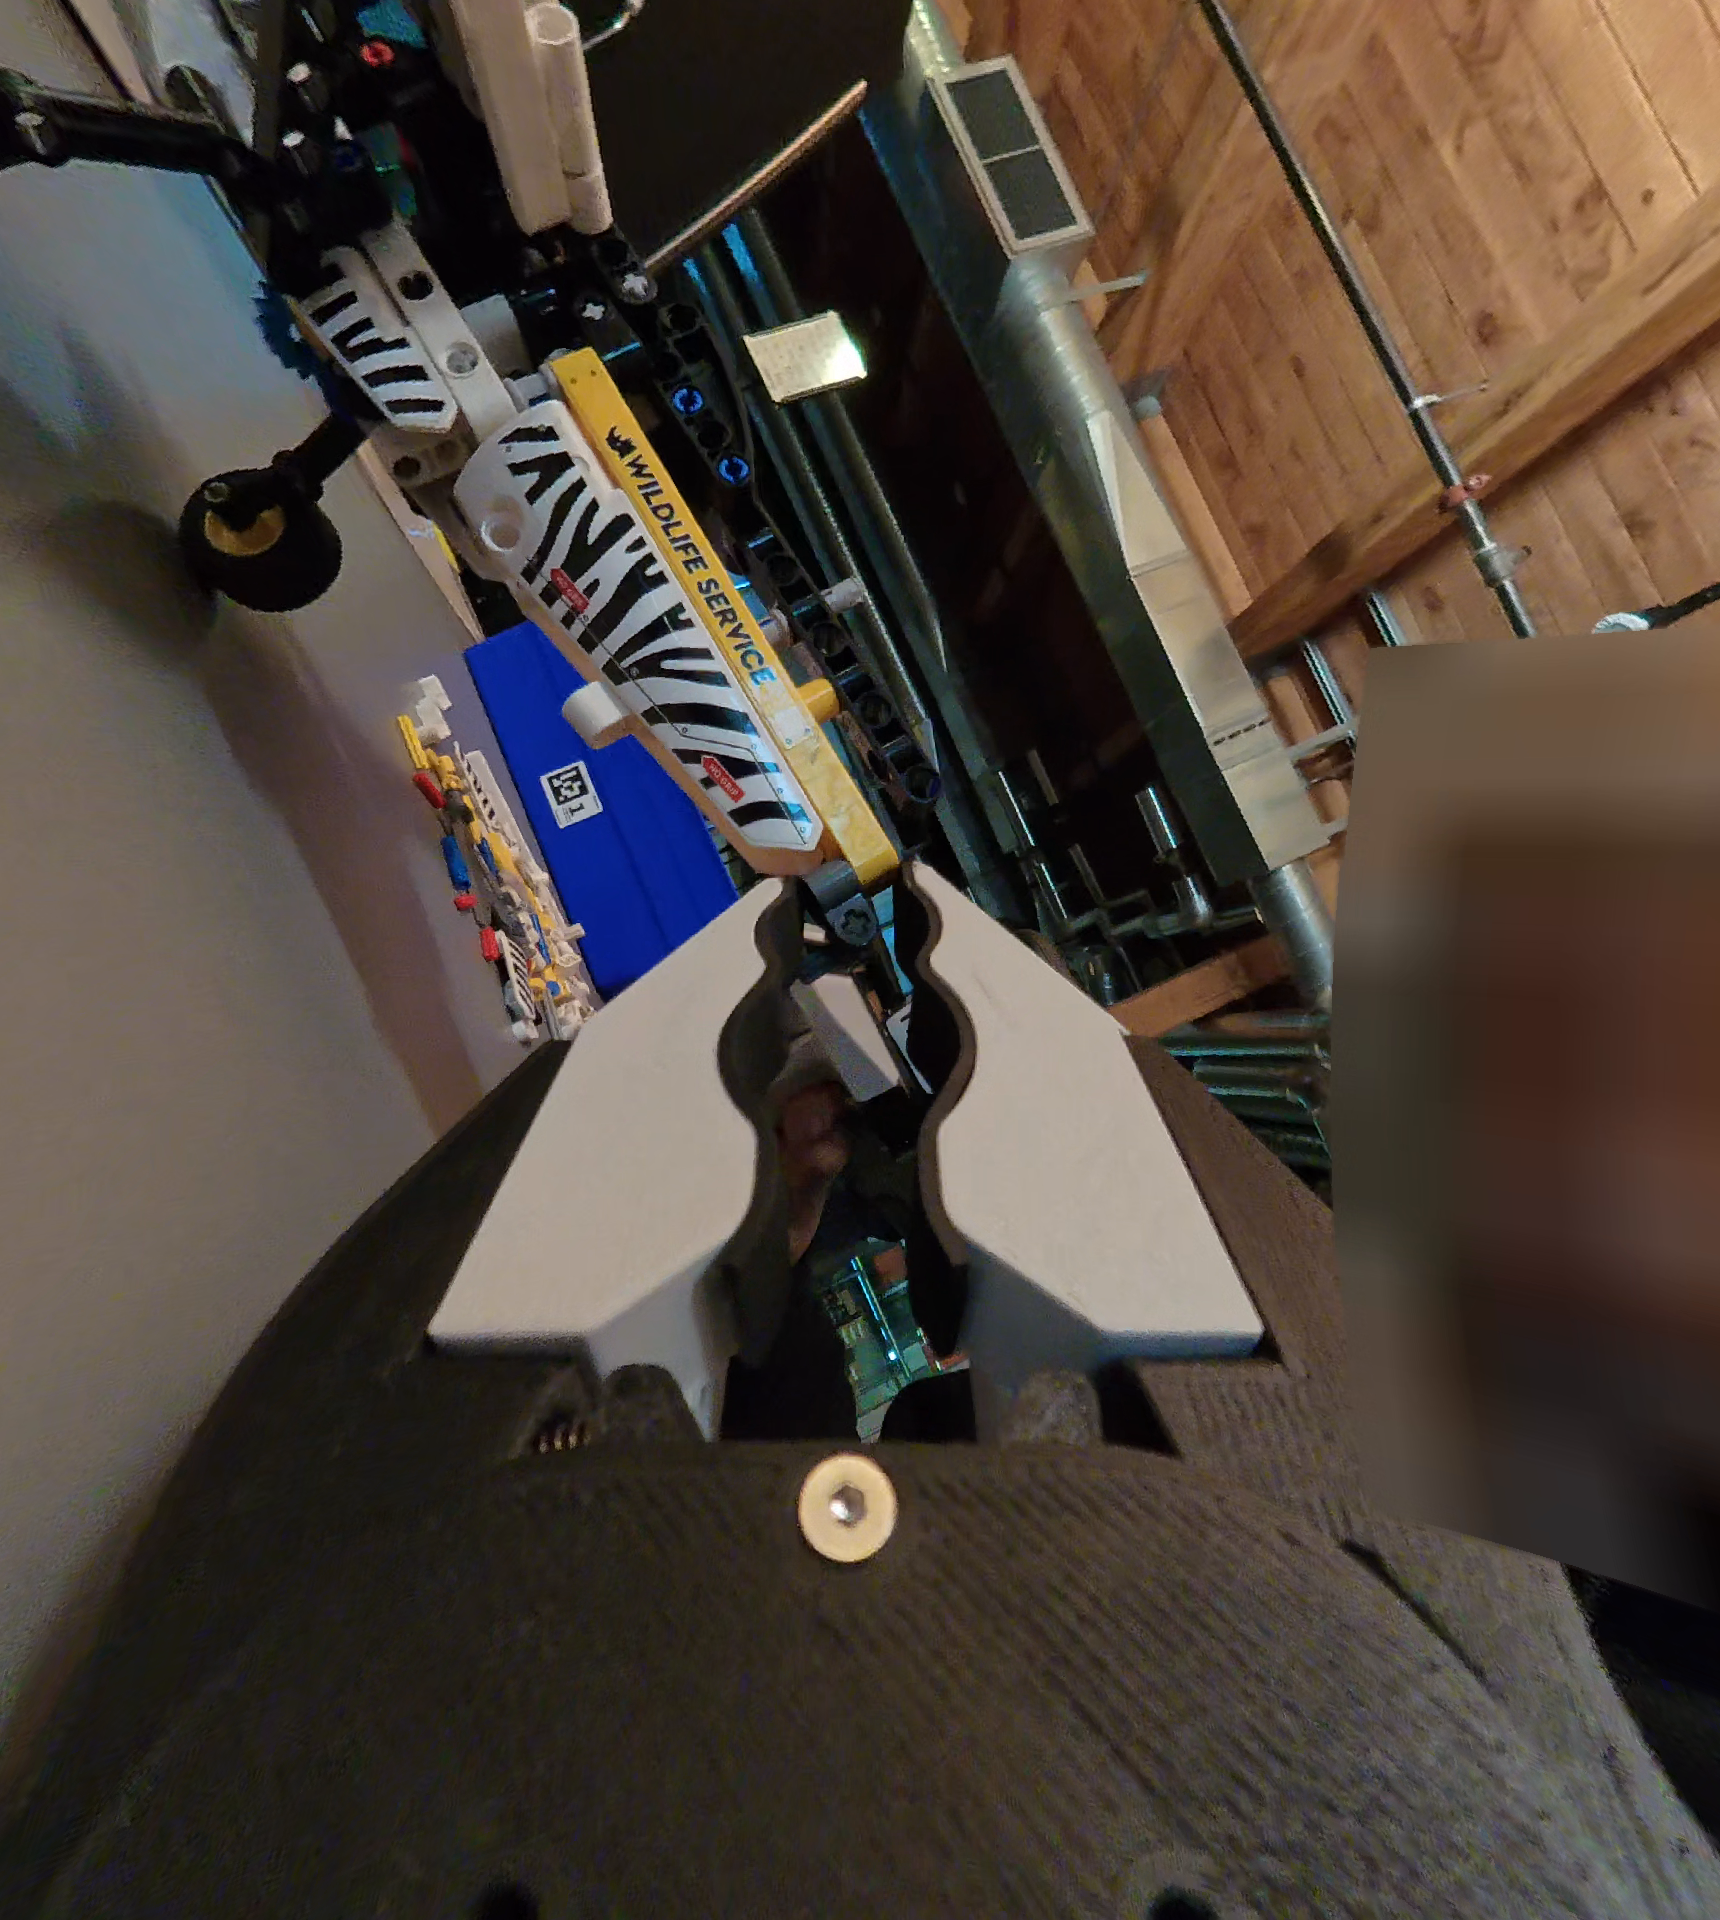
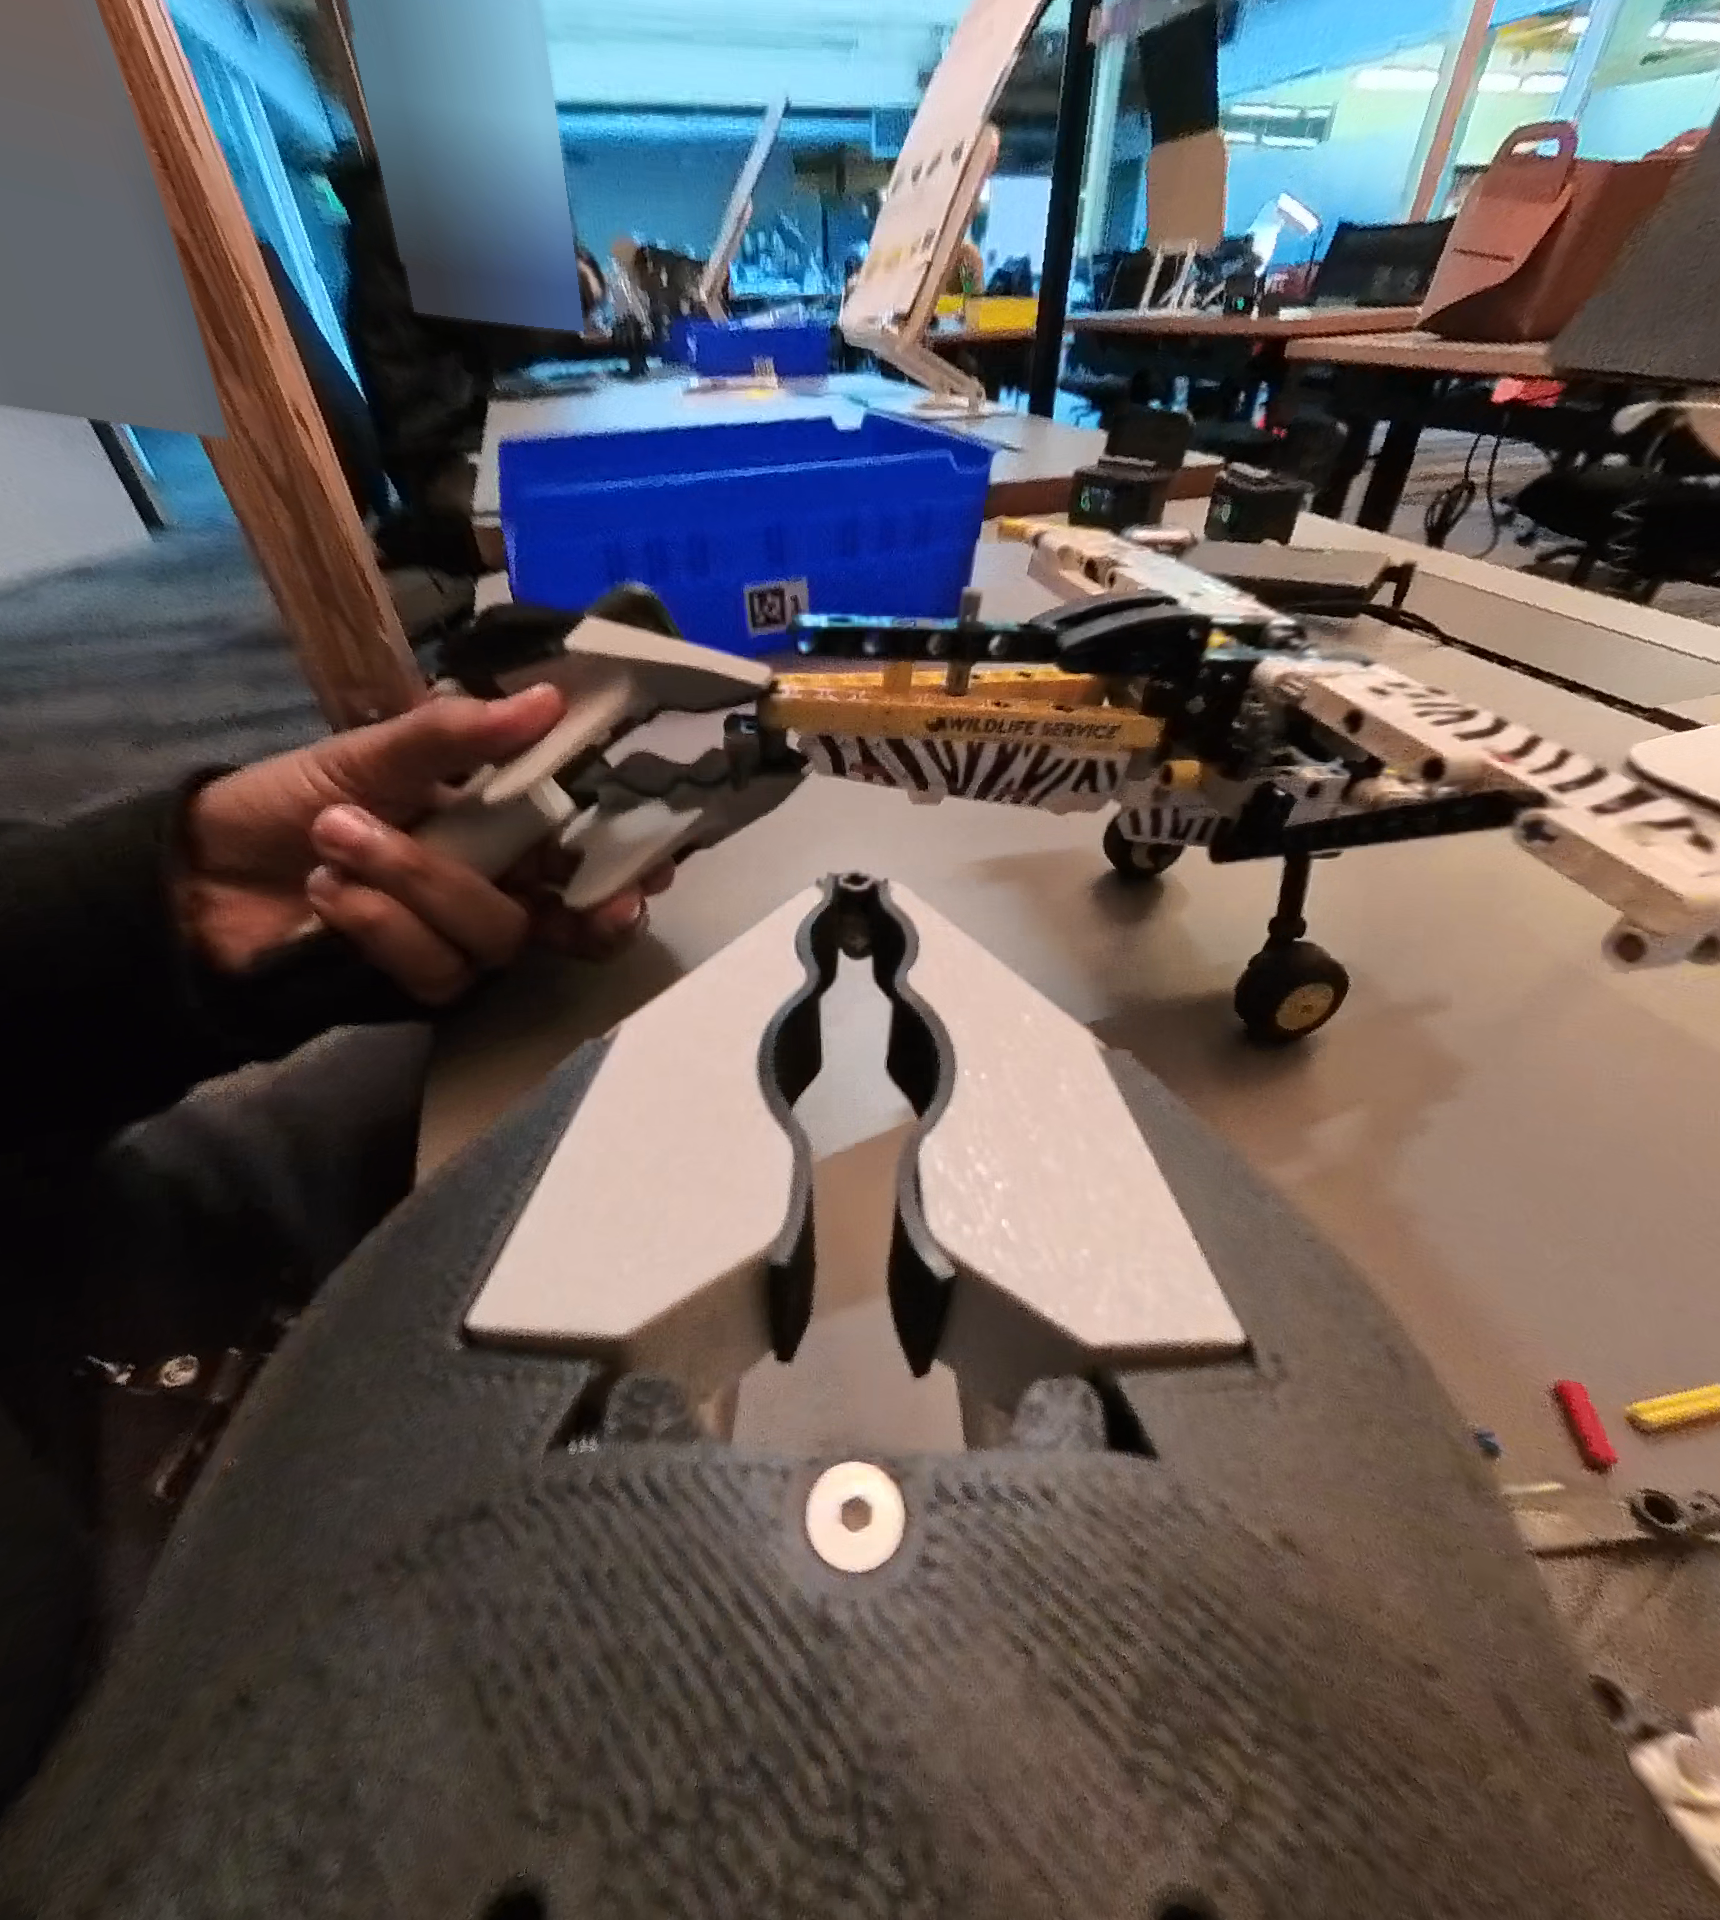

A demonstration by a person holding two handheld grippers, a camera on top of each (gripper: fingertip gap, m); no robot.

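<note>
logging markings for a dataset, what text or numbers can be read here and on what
Wording not copied; bearers only.
Yellow beam on the toy plane: clear black lettering.
Zebra-striped panel: two small red tags.
Blue bin: white code sticker.
Pale card behind: too blurred.

Glossy plastic, matt print, grained wood

Toy plane [image 2: 1043, 748] of shiny plastic bricks; gripper body [image 2: 835, 1662] rough, ridged matt black; table [image 2: 1458, 1143] smooth, satin grey; ceiling planks [image 1: 1458, 260] knotty wood.

Indoor light, dimmish & warm in left wrist view, cooler w/ bright blue-lit background [image 2: 1355, 156] in right wrist view. Soft shadows under model plane [image 2: 1095, 769] on table [image 2: 1458, 1143]. Strong fisheye warp at edges; hand [image 2: 368, 831] motion-blurred, foreground soft
</note>
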